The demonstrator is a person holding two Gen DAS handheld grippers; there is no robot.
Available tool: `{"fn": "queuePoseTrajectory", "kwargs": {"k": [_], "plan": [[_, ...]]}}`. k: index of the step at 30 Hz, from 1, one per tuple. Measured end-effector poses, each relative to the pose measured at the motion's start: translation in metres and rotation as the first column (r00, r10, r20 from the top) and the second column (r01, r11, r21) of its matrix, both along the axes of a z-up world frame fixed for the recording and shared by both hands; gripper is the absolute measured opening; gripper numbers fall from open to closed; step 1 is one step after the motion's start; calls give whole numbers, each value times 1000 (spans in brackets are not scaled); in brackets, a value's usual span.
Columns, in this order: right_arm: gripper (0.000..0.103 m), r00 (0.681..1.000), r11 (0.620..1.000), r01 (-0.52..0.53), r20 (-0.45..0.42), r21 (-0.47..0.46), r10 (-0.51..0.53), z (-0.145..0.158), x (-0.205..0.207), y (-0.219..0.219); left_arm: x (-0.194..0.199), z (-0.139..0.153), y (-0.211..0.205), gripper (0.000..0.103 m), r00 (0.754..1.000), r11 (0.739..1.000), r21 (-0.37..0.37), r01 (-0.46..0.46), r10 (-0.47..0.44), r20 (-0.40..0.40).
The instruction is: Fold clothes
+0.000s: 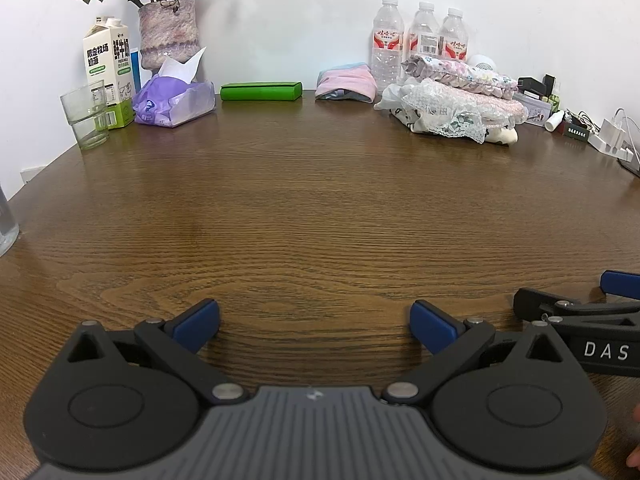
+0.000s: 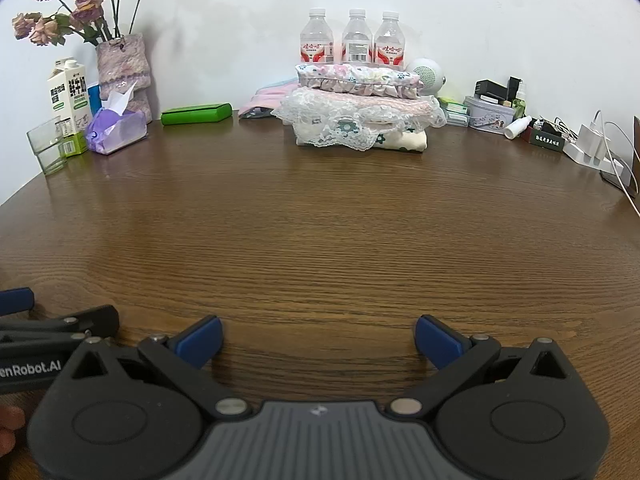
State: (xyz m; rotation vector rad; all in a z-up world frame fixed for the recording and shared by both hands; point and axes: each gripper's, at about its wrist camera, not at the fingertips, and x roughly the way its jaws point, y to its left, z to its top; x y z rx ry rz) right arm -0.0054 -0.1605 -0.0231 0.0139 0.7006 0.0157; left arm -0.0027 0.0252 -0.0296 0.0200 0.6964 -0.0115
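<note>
**A:** What do you see off your left gripper (image 1: 315, 326)?

**B:** Its jaws are spread wide with only bare table (image 1: 304, 216) between the blue pads. Far ahead to the left stand a glass (image 1: 86, 114), a milk carton (image 1: 108, 68), a vase (image 1: 169, 32) of dried roses and a purple tissue pack (image 1: 174, 100). Straight ahead lies a green case (image 1: 261, 91), then a pink cloth (image 1: 346, 85). Ahead to the right is the clothes stack (image 1: 456, 100), in front of three bottles (image 1: 420, 38). My right gripper (image 1: 580, 320) pokes in at the right edge, cut off.

**A:** And the right one?

**B:** My right gripper (image 2: 319, 342) is also wide open, holding nothing. From here the clothes stack (image 2: 360, 112) sits almost dead ahead and shows squarely as folded layers, lace hanging over the front. This view also shows more to the far right: a tin (image 2: 490, 114), a small white bottle (image 2: 517, 127) lying down, and a charger (image 2: 592, 140) with cables. At the left edge my left gripper (image 2: 60, 328) is only partly in frame.

**A:** Anything unclear?

**B:** The pink cloth (image 2: 272, 98) is half hidden behind the stack here. The white round thing (image 2: 427, 74) behind the clothes I can't identify.
</note>
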Motion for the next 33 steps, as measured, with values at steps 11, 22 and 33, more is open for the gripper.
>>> {"fn": "queuePoseTrajectory", "kwargs": {"k": [11,22,33], "plan": [[103,1000,1000,1,0,0,-1,0,0,0,0,1,1,103,1000,1000,-5,1,-1,-1],[103,1000,1000,2,0,0,-2,1,-1,0,0,1,0,103,1000,1000,-7,-1,1,-3],[103,1000,1000,3,0,0,-3,0,0,0,0,1,-1,103,1000,1000,-3,-10,10,-5]]}}
